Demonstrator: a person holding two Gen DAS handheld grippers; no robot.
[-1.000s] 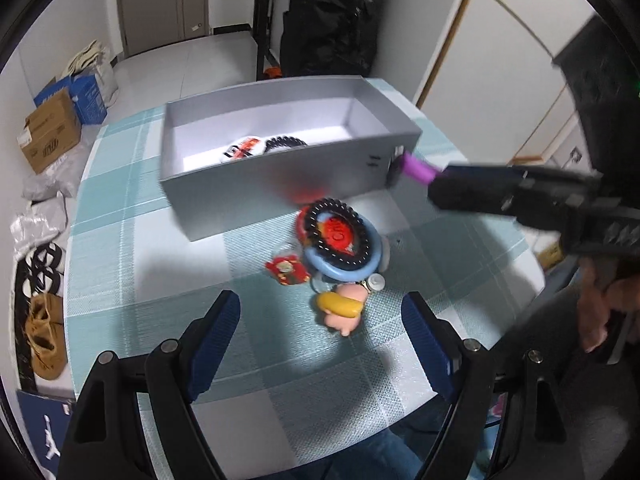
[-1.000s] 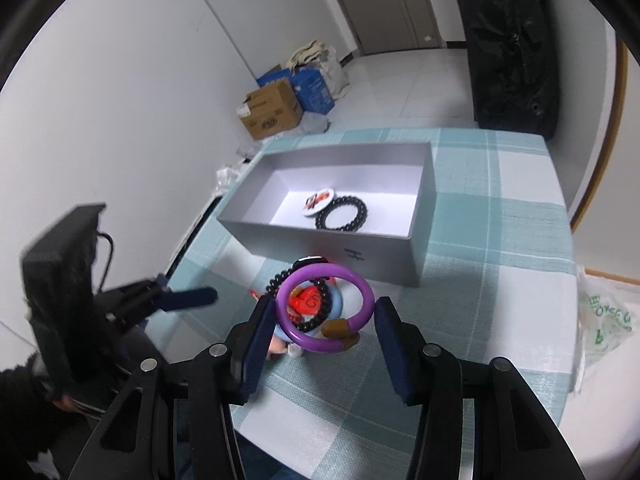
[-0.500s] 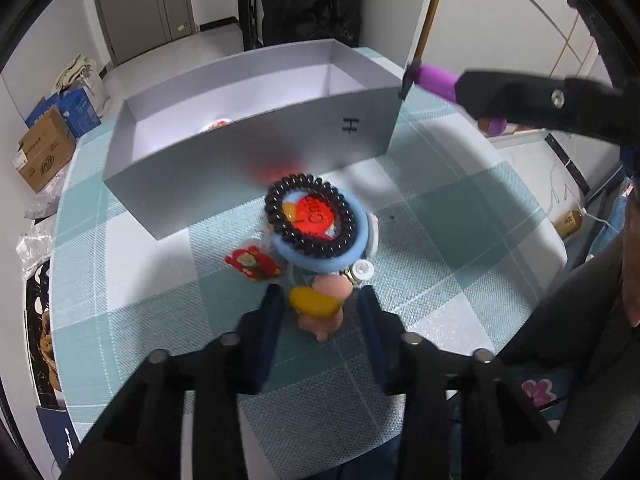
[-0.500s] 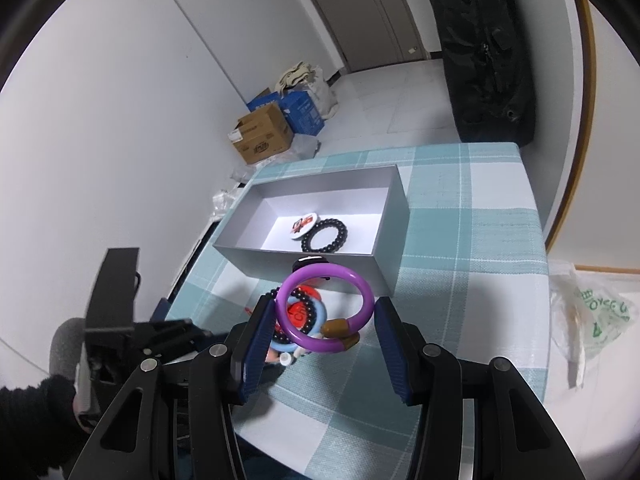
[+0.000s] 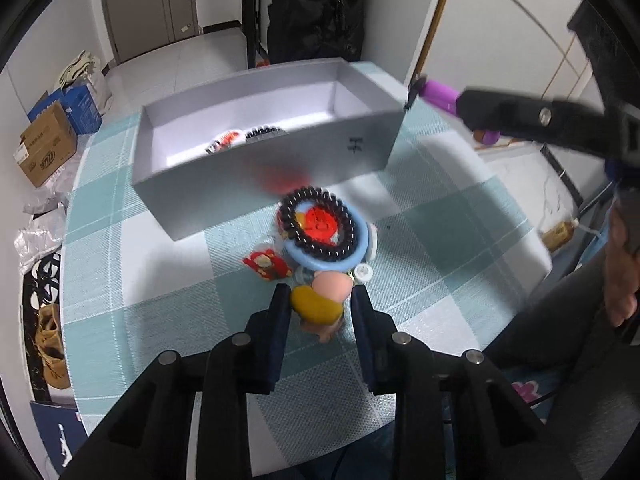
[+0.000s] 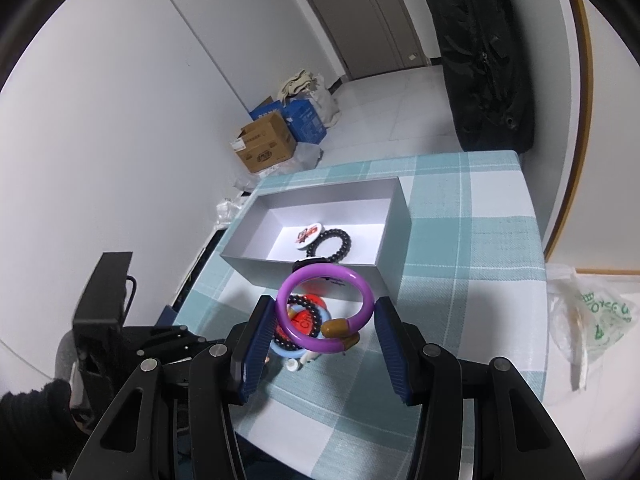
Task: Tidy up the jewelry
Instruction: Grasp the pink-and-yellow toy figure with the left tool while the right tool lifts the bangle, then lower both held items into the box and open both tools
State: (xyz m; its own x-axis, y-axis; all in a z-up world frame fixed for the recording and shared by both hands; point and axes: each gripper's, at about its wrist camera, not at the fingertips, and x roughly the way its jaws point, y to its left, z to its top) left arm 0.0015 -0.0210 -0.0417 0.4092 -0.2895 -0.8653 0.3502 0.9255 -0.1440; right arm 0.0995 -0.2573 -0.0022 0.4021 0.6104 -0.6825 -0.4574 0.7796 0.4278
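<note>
A grey open box on the checked tablecloth holds a black bead bracelet and a round badge. In front of it lies a pile: a black bead bracelet on a blue ring with a red disc, a red charm and a pink and yellow figurine. My left gripper is shut on the figurine on the table. My right gripper is shut on a purple bangle with a brown clasp, held in the air above the pile; the bangle also shows in the left wrist view.
The table has edges on all sides close by. Cardboard boxes and bags sit on the floor by the wall. A black bag stands behind the table. A plastic bag lies on the floor at the right.
My left gripper has moved in and closed on the figurine. My right gripper has risen and drawn back with the purple bangle held in it.
</note>
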